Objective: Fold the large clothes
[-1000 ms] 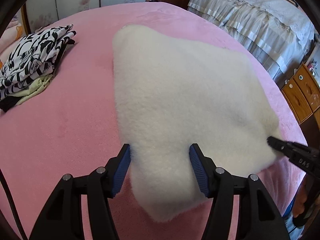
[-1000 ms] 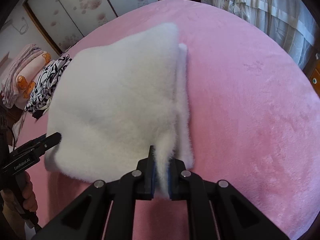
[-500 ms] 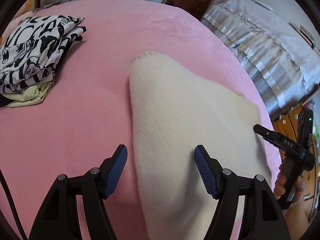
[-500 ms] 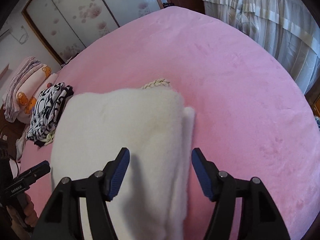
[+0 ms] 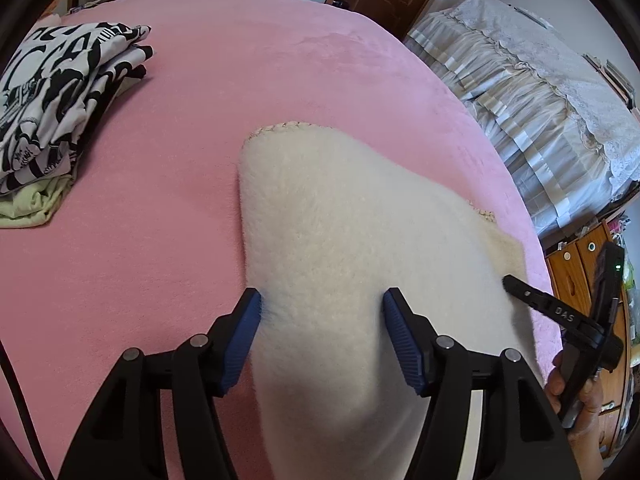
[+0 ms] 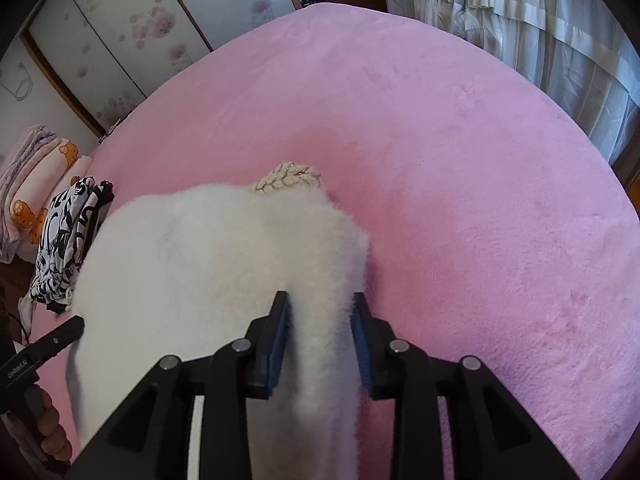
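You're in a home bedroom: a wide bed under a pink plush blanket, a second bed with a frilled grey-white lace cover, flower-printed sliding wardrobe doors, a small wooden drawer chest, and pale pleated curtains.

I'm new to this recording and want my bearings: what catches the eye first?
A fluffy white garment fills the middle of the pink bed cover, folded, with braided trim at its far edge. Both the left hand-held gripper and the right hand-held gripper straddle its near edge. A black-and-white patterned clothes stack sits far left.
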Demonstrator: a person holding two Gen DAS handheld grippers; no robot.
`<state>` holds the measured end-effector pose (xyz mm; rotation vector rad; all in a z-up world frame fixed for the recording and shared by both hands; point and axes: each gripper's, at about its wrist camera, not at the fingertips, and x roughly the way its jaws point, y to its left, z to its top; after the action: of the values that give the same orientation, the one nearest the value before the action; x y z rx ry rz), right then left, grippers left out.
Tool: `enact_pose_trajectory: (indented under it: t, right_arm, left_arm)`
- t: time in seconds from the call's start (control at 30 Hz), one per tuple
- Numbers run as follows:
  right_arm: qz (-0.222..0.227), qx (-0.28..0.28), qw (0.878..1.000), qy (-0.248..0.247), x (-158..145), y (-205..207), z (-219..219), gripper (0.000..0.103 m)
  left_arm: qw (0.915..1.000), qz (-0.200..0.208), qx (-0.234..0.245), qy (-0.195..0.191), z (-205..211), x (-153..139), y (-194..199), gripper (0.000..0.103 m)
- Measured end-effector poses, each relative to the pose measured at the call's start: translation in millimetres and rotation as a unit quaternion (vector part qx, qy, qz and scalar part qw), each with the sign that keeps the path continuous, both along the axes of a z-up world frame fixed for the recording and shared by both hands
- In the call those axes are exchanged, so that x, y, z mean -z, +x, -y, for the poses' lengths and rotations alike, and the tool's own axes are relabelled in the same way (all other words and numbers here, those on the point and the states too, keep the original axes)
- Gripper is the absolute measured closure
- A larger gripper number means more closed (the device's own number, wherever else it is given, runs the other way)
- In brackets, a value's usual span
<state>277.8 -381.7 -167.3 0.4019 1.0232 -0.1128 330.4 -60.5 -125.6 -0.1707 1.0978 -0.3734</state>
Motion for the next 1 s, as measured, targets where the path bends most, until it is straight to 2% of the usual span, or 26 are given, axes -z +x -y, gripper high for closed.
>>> enact_pose_trajectory:
  t: [0.13, 0.23, 0.3, 0.43, 0.57, 0.63, 0.67, 0.7, 0.73, 0.77, 0.8, 0.83, 1.0]
  right_arm:
    - [0.028, -0.002, 0.995, -0.091, -36.0, -24.7, -17.9, 0.062]
    - [0.067, -0.040, 0.993, -0.092, -58.4, -43.5, -43.8, 0.062]
    - [0.073, -0.075, 0.991, -0.080, -63.5, -49.3, -65.5, 0.062]
    - [0.058, -0.117, 0.989, -0.076, -50.9, -45.5, -104.8, 0.062]
    - [0.015, -0.110, 0.989, -0.094, -17.3, -42.6, -94.7, 0.065]
    - [0.023, -0.103, 0.989, -0.108, -16.9, -52.0, -83.3, 0.067]
    - [0.024, -0.093, 0.988, -0.120, -18.7, -58.5, -73.1, 0.072]
    - [0.022, -0.086, 0.988, -0.127, -20.0, -63.4, -64.2, 0.086]
    - [0.017, -0.076, 0.988, -0.134, -19.9, -67.2, -56.7, 0.086]
    - [0.011, -0.065, 0.987, -0.145, -18.8, -69.9, -50.4, 0.082]
    - [0.009, -0.055, 0.988, -0.145, -17.0, -73.5, -42.9, 0.066]
    - [0.010, -0.048, 0.989, -0.136, -16.6, -77.3, -37.0, 0.062]
    - [0.006, -0.042, 0.992, -0.123, -17.5, -83.3, -36.1, 0.062]
  left_arm:
    - [0.9984, 0.039, 0.004, 0.042, 7.6, -22.6, -19.8, 0.043]
    - [0.9981, 0.050, 0.027, 0.024, 21.0, -37.3, -42.9, 0.045]
    - [0.9979, 0.049, 0.041, 0.016, 33.9, -41.5, -54.3, 0.047]
    - [0.9963, 0.050, 0.059, 0.038, 54.1, -30.9, -68.9, 0.050]
    - [0.9906, 0.081, 0.078, 0.077, 58.2, -27.2, -79.0, 0.051]
    - [0.9901, 0.083, 0.086, 0.074, 54.6, -28.3, -81.5, 0.051]
    - [0.9902, 0.083, 0.086, 0.072, 52.0, -29.2, -82.3, 0.054]
    - [0.9903, 0.083, 0.085, 0.072, 49.4, -29.2, -81.7, 0.056]
    - [0.9903, 0.084, 0.085, 0.071, 46.8, -29.1, -81.7, 0.056]
    - [0.9904, 0.084, 0.085, 0.070, 44.4, -29.0, -82.1, 0.056]
    - [0.9905, 0.085, 0.084, 0.069, 42.8, -28.8, -82.8, 0.056]
    - [0.9905, 0.086, 0.083, 0.069, 42.0, -28.3, -83.4, 0.056]
    - [0.9895, 0.090, 0.077, 0.082, 44.4, -28.1, -89.0, 0.056]
